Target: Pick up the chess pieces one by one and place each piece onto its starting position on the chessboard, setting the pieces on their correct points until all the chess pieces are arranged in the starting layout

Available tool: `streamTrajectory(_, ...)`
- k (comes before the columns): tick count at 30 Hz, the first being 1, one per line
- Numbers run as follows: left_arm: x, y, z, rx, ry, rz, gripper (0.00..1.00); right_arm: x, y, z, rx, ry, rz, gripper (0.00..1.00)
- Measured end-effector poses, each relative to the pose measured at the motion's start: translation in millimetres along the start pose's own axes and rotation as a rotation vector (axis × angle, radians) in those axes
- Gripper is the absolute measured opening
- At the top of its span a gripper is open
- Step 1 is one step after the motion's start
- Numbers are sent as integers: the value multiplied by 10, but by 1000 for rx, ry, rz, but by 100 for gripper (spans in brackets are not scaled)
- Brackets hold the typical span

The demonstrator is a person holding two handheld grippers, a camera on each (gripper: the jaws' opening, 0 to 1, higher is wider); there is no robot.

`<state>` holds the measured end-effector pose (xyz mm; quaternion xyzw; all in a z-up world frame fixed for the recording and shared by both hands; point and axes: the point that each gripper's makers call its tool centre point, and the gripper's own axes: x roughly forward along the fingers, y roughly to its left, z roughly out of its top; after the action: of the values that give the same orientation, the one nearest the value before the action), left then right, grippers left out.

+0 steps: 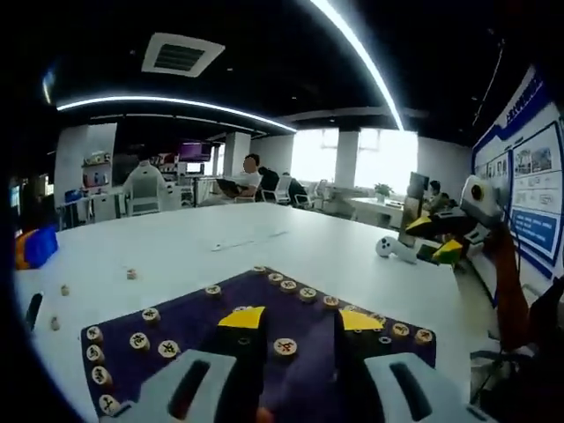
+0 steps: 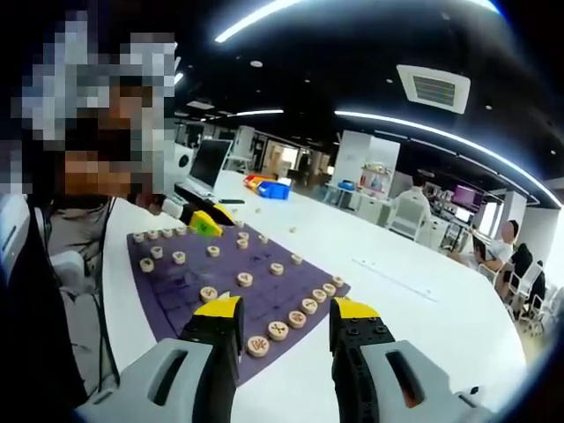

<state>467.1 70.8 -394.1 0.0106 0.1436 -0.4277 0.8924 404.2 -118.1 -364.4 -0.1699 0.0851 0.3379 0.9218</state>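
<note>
Pieces: round wooden discs, most already on the purple board [image 1: 300, 330], which lies flat on a white table [image 1: 220, 238]. Left gripper view: a row [image 1: 97, 370] runs along the board's left edge, another along the far edge, and one piece [image 1: 285, 347] sits mid-board between the jaws. Three or four loose discs [image 1: 131, 274] lie off the board on the table to the left, well apart from it. Layout looks mostly done; strays remain.

Left gripper [image 1: 300, 319]: jaws apart, nothing held, low over the board. Right gripper [image 2: 280, 308]: jaws apart, empty, raised above the near board edge, where a row of pieces [image 2: 300, 315] runs. In the right gripper view the left gripper shows at the far board edge. A person stands close at that view's left; others sit at desks far off.

Judged step: fetch the next stray. Advice:
- Go for the loose discs with the left gripper, since they lie on its side.
- Come down straight, jaws straddling the disc rim, close gently; discs are thin and may slide on the smooth table.
- Lift clear before crossing the edge row to avoid knocking seated pieces.
- Characters on the discs are too small to read here; check the face before choosing a point.
</note>
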Motion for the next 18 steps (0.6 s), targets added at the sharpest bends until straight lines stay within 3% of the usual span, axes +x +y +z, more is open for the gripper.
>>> streamTrajectory(9, -194, 148, 175, 34, -38, 40, 36, -25, -15, 14, 3, -8, -3, 40)
streamTrajectory(14, -311, 166, 274, 7, -67, 31, 36, -25, -11, 26, 6, -13, -1, 40)
streamTrajectory(18, -411, 232, 383, 51, -98, 53, 37, -21, -12, 27, 6, -13, -1, 40)
